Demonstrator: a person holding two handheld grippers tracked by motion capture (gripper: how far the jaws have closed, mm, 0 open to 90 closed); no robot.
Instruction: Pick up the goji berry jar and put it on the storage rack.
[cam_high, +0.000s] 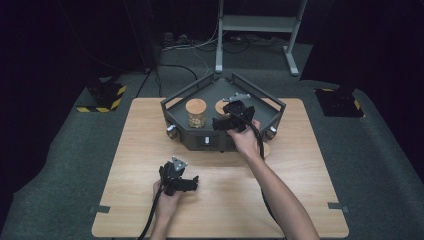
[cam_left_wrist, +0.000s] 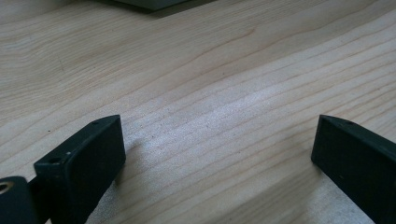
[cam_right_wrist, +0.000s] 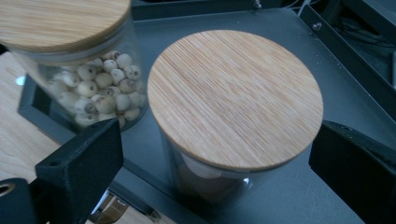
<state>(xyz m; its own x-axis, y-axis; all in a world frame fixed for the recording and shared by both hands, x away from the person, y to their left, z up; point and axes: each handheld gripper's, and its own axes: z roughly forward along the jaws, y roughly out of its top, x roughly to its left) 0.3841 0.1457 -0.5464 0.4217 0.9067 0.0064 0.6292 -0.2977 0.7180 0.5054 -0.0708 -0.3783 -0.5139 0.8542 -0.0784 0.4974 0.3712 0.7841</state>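
Right gripper view: right gripper (cam_right_wrist: 219, 154) spread wide around the bamboo-lidded glass jar (cam_right_wrist: 236, 98) at frame centre, standing in the dark tray (cam_right_wrist: 345, 88), pads apart from the glass. Judged as approach to grasp; next, lower and close squarely below the lid. Left gripper (cam_left_wrist: 217, 154) agape over bare table (cam_left_wrist: 196, 70).

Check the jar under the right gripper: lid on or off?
On. The bamboo lid sits flat across the upright jar, between the right gripper's open jaws.

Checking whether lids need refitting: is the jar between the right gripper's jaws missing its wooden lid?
No, the jar wears a round wooden lid seated flat on top.
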